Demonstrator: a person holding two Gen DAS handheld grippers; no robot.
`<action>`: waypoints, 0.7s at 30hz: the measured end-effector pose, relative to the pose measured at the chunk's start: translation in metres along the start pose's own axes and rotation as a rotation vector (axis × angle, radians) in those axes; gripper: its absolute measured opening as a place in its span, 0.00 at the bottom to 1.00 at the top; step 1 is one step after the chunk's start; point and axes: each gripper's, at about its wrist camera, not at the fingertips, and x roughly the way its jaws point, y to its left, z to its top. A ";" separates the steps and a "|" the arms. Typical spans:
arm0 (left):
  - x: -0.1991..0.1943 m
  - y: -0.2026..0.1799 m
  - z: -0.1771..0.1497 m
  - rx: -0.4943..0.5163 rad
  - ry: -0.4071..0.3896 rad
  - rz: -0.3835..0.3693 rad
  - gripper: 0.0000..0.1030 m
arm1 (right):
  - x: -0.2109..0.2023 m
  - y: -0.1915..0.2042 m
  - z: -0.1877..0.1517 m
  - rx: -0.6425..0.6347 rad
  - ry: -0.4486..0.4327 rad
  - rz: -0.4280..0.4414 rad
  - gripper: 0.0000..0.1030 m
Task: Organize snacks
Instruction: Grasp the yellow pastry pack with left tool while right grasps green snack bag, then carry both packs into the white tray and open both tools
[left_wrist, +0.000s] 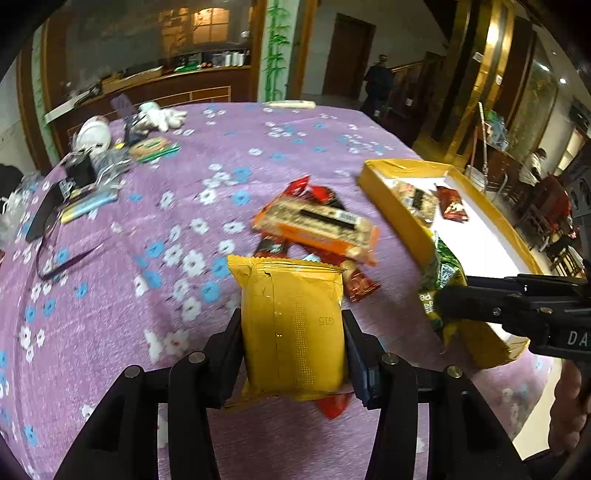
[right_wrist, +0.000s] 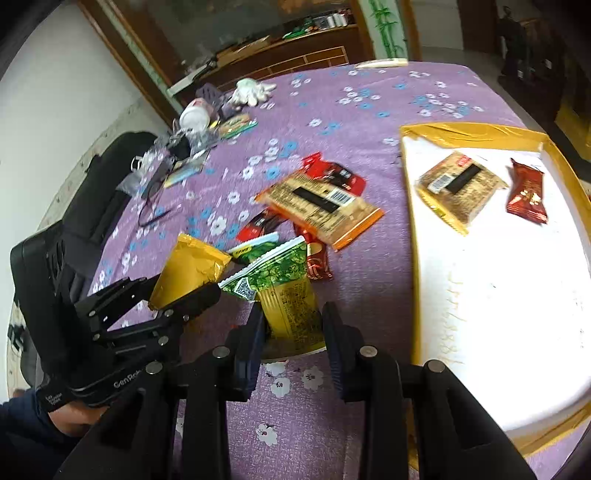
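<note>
While our left tool (left_wrist: 293, 332) clamps a yellow snack packet (left_wrist: 291, 325), our right tool (right_wrist: 291, 325) grips a green-and-yellow snack packet (right_wrist: 284, 291) above the purple floral bench (left_wrist: 166, 258).

Ahead of the jaws, beyond the table's purple floral cloth (left_wrist: 258, 155), stands a dark wood counter (left_wrist: 177, 88) with paneled front, its top cluttered. Above it, a lit paned window (left_wrist: 207, 26) glows warm. A green bamboo-pattern pillar (left_wrist: 275, 48) rises beside a brown door (left_wrist: 347, 55). To the right of the jaws, gilded framing (left_wrist: 491, 66) reflects ceiling light. To the left, a plain white wall (right_wrist: 55, 92) and a black chair (right_wrist: 92, 214).
</note>
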 end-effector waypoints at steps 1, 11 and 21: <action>0.000 -0.004 0.003 0.009 -0.002 -0.009 0.51 | -0.003 -0.004 0.000 0.015 -0.008 0.000 0.29; 0.006 -0.051 0.021 0.108 0.004 -0.092 0.50 | -0.035 -0.042 -0.006 0.127 -0.089 -0.048 0.29; 0.014 -0.105 0.041 0.197 0.007 -0.168 0.50 | -0.068 -0.088 -0.017 0.234 -0.151 -0.100 0.29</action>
